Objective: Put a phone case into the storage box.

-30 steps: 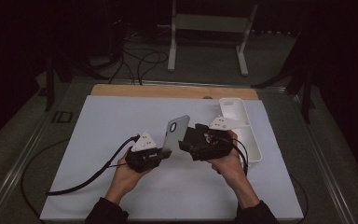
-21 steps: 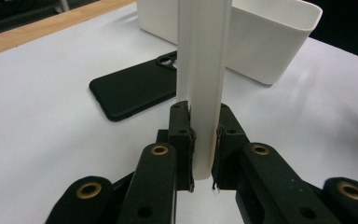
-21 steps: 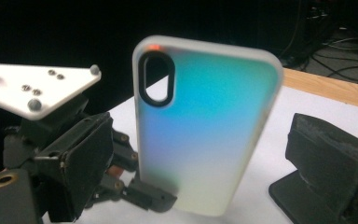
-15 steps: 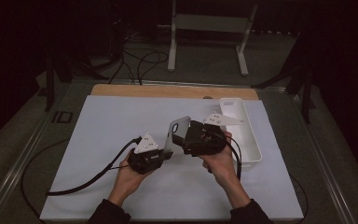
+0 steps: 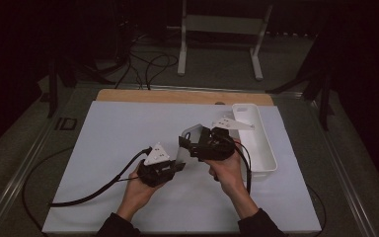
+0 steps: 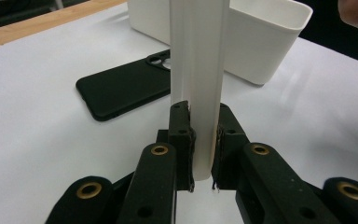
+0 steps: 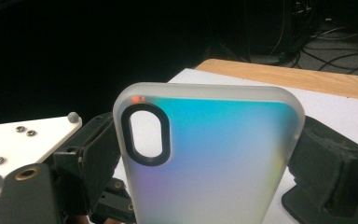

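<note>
Right gripper view shows the frosted phone case [image 7: 214,158] between the right gripper's [image 7: 205,186] just-narrowing jaws (left gripper [image 6: 201,140] clenches its lower edge), so close squarely from 3 and 9 o'clock.

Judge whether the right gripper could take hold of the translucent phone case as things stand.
Probably yes. The translucent phone case stands upright, clamped at its lower end by the left gripper, and already sits between the right gripper's jaws, which have just been closing; nothing blocks them.
</note>
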A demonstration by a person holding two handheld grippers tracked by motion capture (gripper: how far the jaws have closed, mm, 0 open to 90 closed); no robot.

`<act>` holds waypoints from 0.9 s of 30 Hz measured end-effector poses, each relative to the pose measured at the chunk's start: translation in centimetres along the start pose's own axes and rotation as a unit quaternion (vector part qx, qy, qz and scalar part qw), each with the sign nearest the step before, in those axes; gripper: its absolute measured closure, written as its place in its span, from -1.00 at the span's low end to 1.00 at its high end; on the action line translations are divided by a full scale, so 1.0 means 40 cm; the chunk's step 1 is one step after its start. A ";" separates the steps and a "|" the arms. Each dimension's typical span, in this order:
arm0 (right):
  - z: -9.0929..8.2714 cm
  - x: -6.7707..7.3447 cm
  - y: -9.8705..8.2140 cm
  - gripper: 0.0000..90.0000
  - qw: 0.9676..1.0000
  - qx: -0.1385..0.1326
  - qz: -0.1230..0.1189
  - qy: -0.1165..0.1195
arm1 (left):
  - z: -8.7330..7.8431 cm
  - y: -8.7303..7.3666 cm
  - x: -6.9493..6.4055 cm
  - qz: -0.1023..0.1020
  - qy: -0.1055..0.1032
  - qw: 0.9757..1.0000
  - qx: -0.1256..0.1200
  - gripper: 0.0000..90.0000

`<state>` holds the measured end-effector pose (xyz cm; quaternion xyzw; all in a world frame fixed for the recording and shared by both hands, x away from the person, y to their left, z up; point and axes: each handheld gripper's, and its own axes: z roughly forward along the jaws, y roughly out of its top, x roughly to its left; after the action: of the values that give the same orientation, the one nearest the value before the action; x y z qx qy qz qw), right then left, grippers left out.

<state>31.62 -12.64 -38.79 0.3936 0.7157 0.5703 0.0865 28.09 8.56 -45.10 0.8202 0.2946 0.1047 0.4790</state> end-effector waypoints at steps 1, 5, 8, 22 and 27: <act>0.003 0.000 -0.001 -0.69 1.000 0.001 -0.001 -0.001 | 0.001 -0.001 -0.002 -0.001 -0.002 1.000 0.001 0.81; 0.003 -0.001 -0.002 -0.64 1.000 0.002 -0.002 -0.001 | 0.002 -0.003 -0.002 -0.001 -0.003 1.000 0.001 0.81; 0.002 -0.002 -0.003 -0.63 1.000 0.003 -0.001 -0.002 | 0.002 -0.003 -0.002 0.000 -0.003 1.000 0.000 0.80; -0.008 -0.008 0.003 -0.63 1.000 -0.006 -0.005 -0.007 | -0.025 -0.005 0.013 0.004 0.021 1.000 -0.007 0.41; -0.021 -0.019 0.010 -0.63 1.000 -0.007 -0.004 -0.008 | -0.047 -0.016 0.031 -0.007 0.051 0.999 -0.013 -0.20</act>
<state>31.84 -13.76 -38.43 0.3947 0.7125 0.5719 0.0975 27.97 10.89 -44.80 0.8055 0.3232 0.1471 0.4744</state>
